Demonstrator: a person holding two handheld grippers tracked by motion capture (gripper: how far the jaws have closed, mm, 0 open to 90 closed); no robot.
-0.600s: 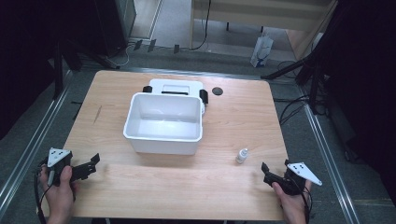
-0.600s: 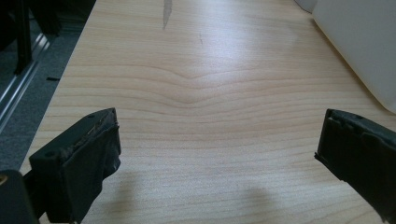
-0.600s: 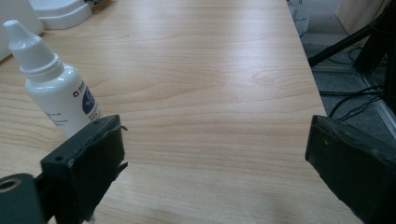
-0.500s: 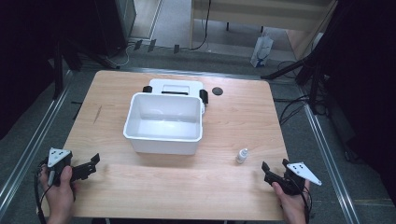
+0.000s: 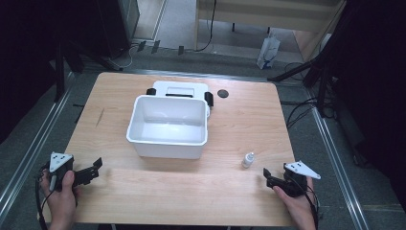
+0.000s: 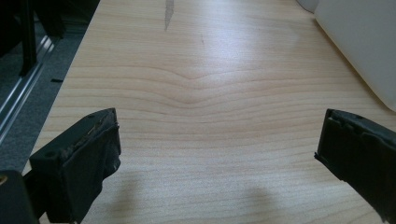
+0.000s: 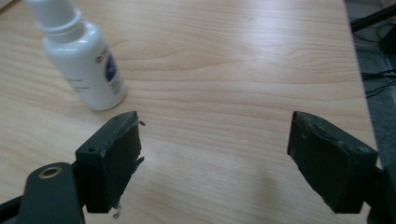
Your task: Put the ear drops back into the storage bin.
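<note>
Two grippers sit at the near corners of the table (image 5: pixel 239 191) in the high view: your left gripper (image 5: pixel 91 171) and right gripper (image 5: pixel 269 177) flank a white bin (image 5: pixel 167 127) at centre, likely a resting pose. A small bottle (image 5: pixel 248 159) stands upright just beyond the right one. In the left gripper view, your jaws are spread over bare wood, the bin's wall at right. In the right gripper view, your jaws gape empty, the bottle just beside the left jaw.
</note>
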